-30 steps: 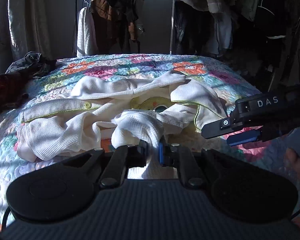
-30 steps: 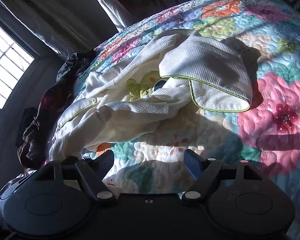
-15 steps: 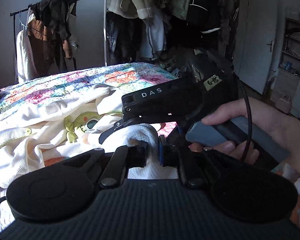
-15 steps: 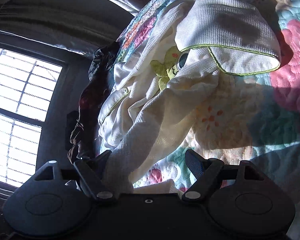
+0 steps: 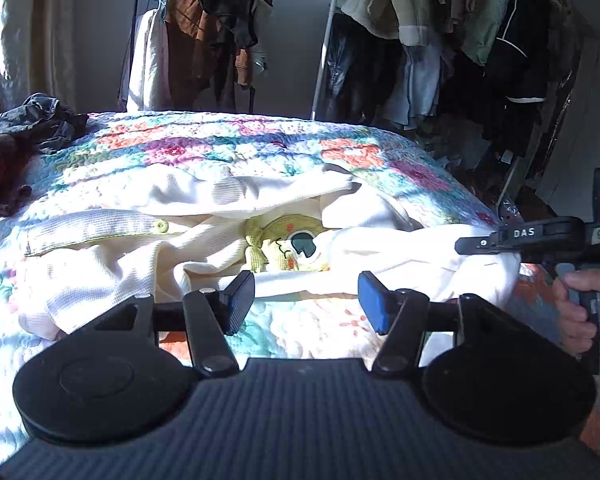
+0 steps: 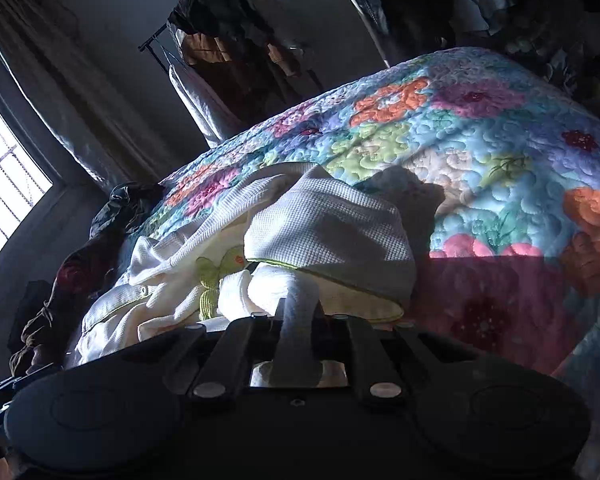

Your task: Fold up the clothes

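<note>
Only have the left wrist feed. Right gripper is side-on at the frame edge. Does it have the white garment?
Observer: Yes. In the right wrist view the right gripper has just been closing, and its jaws are shut on a strip of the white garment.
Operator: What's directly ahead of it?
Observer: A waffle-knit flap with green trim, draped just beyond the jaws and partly covering the yellow-green applique.
Operator: Where's the light coming from?
Observer: A bright barred window at the far left of that view, past the dark clothes pile.
</note>
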`<control>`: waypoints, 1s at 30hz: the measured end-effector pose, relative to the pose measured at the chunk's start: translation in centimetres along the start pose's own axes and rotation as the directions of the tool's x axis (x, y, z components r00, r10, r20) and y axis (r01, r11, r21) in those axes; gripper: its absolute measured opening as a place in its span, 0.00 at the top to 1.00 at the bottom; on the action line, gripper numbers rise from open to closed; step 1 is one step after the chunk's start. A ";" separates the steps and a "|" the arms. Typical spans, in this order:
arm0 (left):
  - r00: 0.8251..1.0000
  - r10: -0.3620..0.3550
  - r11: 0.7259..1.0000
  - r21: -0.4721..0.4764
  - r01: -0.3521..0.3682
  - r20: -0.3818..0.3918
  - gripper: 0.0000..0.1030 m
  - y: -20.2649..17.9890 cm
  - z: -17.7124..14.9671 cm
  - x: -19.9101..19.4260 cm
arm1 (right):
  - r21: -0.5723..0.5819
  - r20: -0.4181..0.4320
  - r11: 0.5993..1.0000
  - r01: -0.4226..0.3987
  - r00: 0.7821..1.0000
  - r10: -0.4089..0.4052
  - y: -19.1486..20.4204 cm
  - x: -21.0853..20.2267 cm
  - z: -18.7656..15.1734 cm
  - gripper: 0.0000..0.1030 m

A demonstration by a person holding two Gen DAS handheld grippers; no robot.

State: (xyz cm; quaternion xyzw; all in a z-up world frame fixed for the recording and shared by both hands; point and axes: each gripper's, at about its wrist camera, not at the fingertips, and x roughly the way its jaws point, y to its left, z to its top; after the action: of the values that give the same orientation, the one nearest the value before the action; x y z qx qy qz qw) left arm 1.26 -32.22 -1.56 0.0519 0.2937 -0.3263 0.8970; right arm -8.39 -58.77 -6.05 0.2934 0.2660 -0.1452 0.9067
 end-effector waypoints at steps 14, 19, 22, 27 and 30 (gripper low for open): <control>0.967 0.227 0.938 -0.240 -0.250 -0.120 0.25 13.0 -0.3 3.9 | -0.111 0.151 0.878 0.465 0.881 -0.447 -7.9 -4.1 3.0 0.94; 0.960 0.199 0.941 -0.233 -0.243 -0.199 0.24 12.8 -2.3 6.2 | -0.157 0.064 0.824 0.544 0.838 -0.542 -9.3 -1.8 3.3 0.88; 0.949 0.205 0.943 -0.212 -0.257 -0.241 0.24 12.1 -3.6 7.7 | -0.266 0.068 0.798 0.542 0.836 -0.545 -6.9 -1.4 1.4 0.61; 0.945 0.227 0.941 -0.199 -0.275 -0.234 0.19 11.5 -4.2 8.8 | -0.328 0.157 0.831 0.449 0.894 -0.420 -1.7 -4.6 -0.4 0.40; 0.958 0.197 0.938 -0.244 -0.246 -0.210 0.12 11.7 -4.0 9.2 | -0.330 0.185 0.867 0.375 0.926 -0.330 0.9 -5.9 -0.3 0.36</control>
State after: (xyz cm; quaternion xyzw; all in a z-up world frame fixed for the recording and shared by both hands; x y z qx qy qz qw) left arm 12.13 -27.02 -11.14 -0.0074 0.4082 -0.1740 0.8961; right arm -12.99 -57.26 -2.51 0.0599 0.2809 -0.2750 0.9175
